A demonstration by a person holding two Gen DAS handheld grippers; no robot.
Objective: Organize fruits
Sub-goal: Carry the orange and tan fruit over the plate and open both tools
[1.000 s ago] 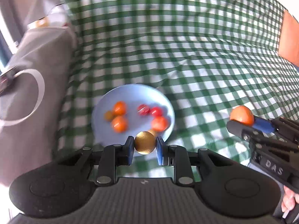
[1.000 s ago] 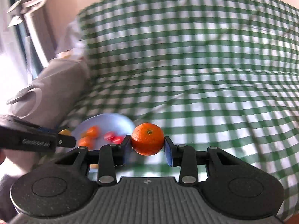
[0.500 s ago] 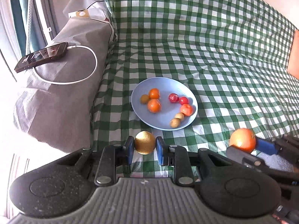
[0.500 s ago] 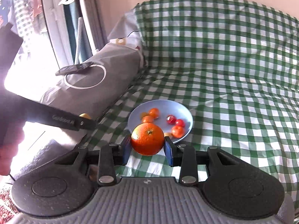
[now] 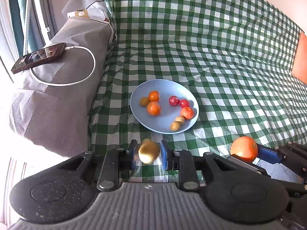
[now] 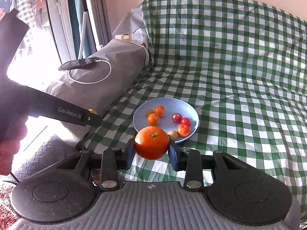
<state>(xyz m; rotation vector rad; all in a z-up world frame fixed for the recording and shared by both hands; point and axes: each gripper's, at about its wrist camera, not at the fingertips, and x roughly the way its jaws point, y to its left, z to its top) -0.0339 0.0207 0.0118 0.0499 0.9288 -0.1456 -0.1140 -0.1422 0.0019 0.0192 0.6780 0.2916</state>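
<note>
1. Bedding comes first by size: a green-checked sheet covers the soft surface, so anything round set on it can roll into a fold.
2. Plate, pale blue and shallow, lies on the sheet at about 12 o'clock from both grippers, near but clear of them. It holds small oranges, red cherry fruits and tan ones; its low rim gives little stop to a rolling fruit.
3. Orange is the largest fruit, gripped across its middle by the right gripper, jaws clenched on its sides. It looks firm and fairly heavy with a dimpled, grippy skin; holding it at the widest girth suits it best.
4. Golden-brown fruit, small and blurred, sits between the fingers of the left gripper. A gap shows on the 3 o'clock side, so I cannot tell whether it is grasped or just let go. It seems light and smooth, likely slippery.
</note>
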